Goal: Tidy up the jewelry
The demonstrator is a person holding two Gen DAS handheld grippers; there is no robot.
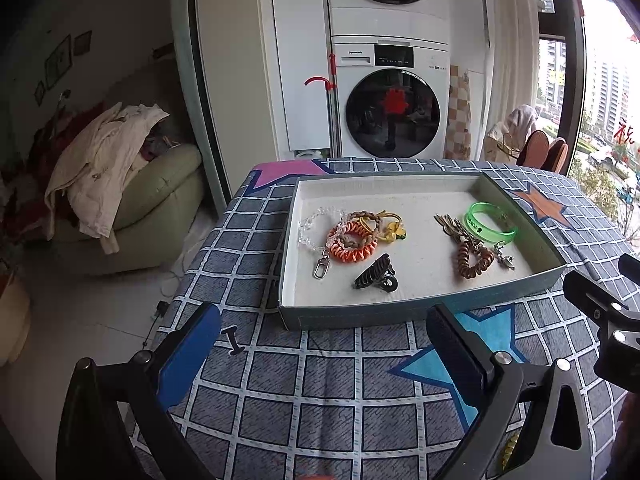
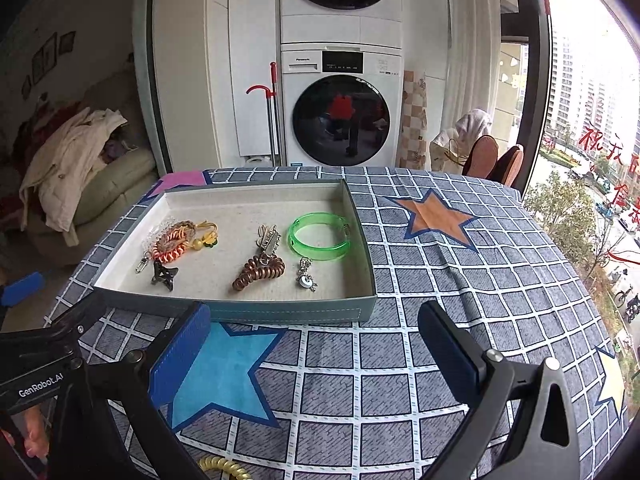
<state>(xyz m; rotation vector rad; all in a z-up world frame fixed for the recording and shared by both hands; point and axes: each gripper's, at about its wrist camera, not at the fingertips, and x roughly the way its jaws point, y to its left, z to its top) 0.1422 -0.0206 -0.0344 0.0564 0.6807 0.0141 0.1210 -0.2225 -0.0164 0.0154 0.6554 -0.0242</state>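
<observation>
Behind the table (image 2: pixel 460 280), covered with a blue checked cloth with stars, two white washers (image 2: pixel 342 108) stand stacked in a white cabinet (image 1: pixel 300 80). A red-handled mop (image 2: pixel 272 112) leans beside them. On the left, a green sofa (image 1: pixel 160 192) holds a pile of clothes (image 1: pixel 100 160); small frames (image 1: pixel 60 60) hang on the wall. On the right, daylight enters through a large window (image 2: pixel 592 120) showing high buildings. The floor (image 1: pixel 80 320) is pale.

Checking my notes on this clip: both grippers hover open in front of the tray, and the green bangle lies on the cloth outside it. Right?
Not quite. The green bangle lies inside the tray, near its right wall, as the right wrist view shows. Both the left gripper and right gripper do hover open.
</observation>
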